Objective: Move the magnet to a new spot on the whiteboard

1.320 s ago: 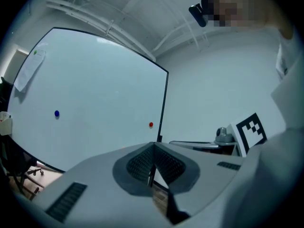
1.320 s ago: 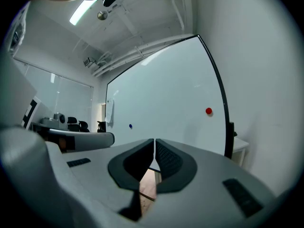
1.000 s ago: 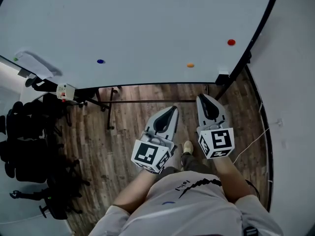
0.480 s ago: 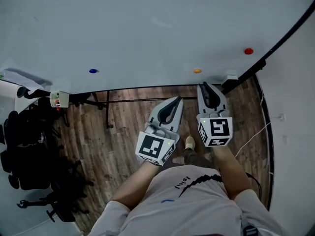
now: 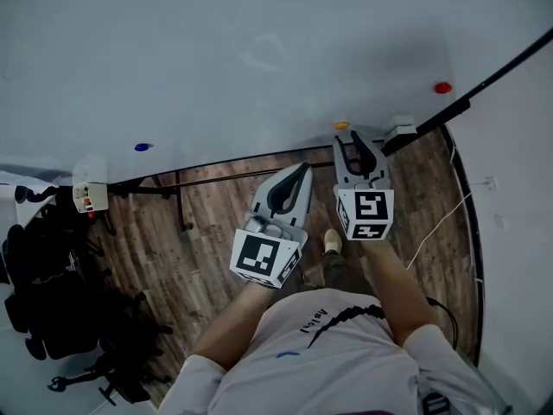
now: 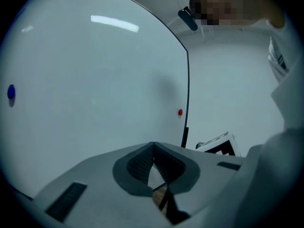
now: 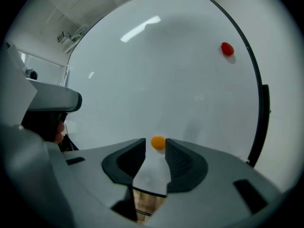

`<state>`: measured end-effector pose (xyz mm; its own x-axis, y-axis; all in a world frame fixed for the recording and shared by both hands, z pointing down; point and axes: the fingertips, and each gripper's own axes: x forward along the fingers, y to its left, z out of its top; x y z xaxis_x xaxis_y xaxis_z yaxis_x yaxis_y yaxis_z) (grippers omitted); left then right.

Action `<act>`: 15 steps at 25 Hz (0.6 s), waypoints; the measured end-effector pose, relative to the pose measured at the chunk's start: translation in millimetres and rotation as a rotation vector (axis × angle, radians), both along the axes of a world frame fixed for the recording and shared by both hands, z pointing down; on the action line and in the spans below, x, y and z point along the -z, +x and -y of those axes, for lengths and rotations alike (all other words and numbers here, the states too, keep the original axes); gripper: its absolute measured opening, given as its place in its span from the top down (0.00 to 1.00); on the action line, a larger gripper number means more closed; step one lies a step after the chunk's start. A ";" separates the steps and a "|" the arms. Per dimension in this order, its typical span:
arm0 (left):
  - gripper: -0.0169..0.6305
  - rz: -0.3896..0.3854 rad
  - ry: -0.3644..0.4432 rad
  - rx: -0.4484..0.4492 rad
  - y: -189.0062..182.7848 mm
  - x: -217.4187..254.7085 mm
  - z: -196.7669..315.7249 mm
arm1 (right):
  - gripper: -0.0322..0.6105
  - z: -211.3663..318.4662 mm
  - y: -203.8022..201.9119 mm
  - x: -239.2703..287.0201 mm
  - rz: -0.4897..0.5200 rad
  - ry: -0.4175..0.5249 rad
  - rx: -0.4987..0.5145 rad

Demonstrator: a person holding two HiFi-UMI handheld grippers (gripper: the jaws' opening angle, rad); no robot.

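The orange magnet [image 7: 158,142] is a small, round, glossy button stuck flat on the whiteboard [image 7: 156,80], low down near its bottom edge. It sits right at the tips of the right gripper [image 7: 156,146], in the gap between the two dark pads. The jaws are opening around it, and a sliver of white board shows beside it on the left, so the pads are not pressing on it. In the head view the right gripper [image 5: 350,141] reaches forward from an outstretched forearm [image 5: 393,292], its marker cube facing up and its tips pointed at the orange magnet [image 5: 342,125]. The left gripper [image 5: 304,167] is held lower and just to the left, tilted toward its neighbour over the wooden floor [image 5: 207,223], short of the whiteboard [image 5: 259,50]. The left gripper view shows the left gripper [image 6: 153,144] with its pads pressed together and nothing between them. A red magnet [image 7: 227,48] lies up and to the right of the right gripper's tips, and a blue magnet [image 5: 142,147] lies far to their left. The right gripper view leaves the blue one out, while the left gripper view catches both blue [image 6: 11,92] and red [image 6: 180,112] but not the orange.
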<state>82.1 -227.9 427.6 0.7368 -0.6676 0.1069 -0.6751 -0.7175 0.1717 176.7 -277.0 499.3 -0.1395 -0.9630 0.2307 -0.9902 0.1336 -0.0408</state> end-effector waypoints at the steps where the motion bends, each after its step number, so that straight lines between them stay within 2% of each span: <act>1: 0.95 0.002 -0.007 0.000 -0.8 -1.6 1.6 | 0.76 2.6 0.0 -3.0 -0.001 -0.004 -0.007; 15: 0.95 0.021 -0.038 -0.029 -18.4 -11.6 13.0 | 0.75 18.3 3.5 -8.8 -0.038 0.006 -0.146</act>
<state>63.6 -240.9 439.2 0.7530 -0.6414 0.1470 -0.6580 -0.7299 0.1855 180.2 -295.4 508.0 0.0108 -0.9738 0.2271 -0.9999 -0.0117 -0.0026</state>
